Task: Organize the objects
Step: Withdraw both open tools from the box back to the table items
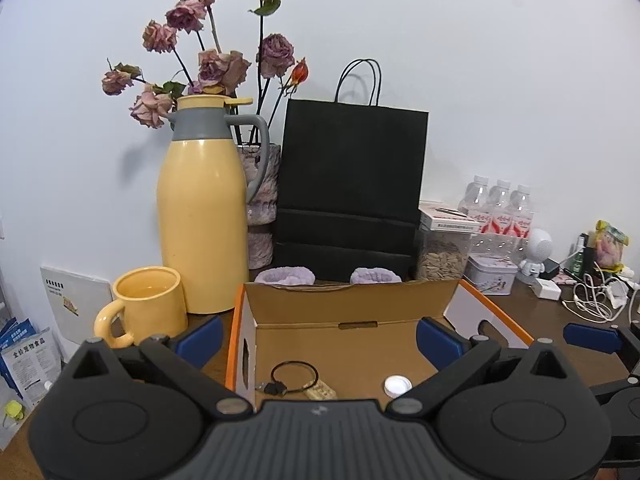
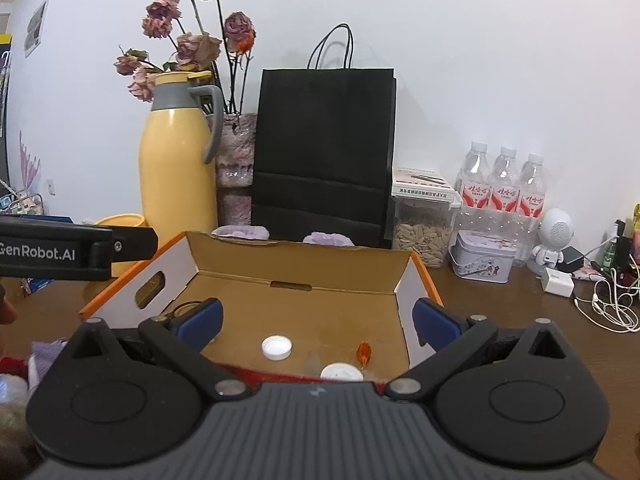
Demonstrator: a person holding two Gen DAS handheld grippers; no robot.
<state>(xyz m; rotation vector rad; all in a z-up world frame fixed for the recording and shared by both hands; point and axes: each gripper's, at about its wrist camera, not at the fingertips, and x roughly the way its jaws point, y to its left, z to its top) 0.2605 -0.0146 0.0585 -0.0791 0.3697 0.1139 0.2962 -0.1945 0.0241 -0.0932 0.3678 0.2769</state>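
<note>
An open cardboard box with an orange rim (image 1: pixel 229 360) sits on the brown table. My left gripper (image 1: pixel 319 340) hangs open over its near edge, nothing between the blue pads. Inside lie a black loop with a small tag (image 1: pixel 295 376) and a white cap (image 1: pixel 397 385). The right wrist view shows the box's back wall (image 2: pixel 296 264), two white caps (image 2: pixel 277 347) (image 2: pixel 341 372) and a small orange piece (image 2: pixel 364 352) on the floor. My right gripper (image 2: pixel 319 322) is open and empty above the box's front.
Behind the box stand a yellow thermos (image 1: pixel 202 216), yellow mug (image 1: pixel 148 304), vase of dried roses (image 1: pixel 262 200), black paper bag (image 1: pixel 352 192) and two purple fuzzy items (image 1: pixel 285 276). Right side: seed jar (image 2: pixel 420 236), tin (image 2: pixel 482 256), water bottles (image 2: pixel 502 188), white figurine (image 2: pixel 556 240), charger and cables (image 2: pixel 608 304).
</note>
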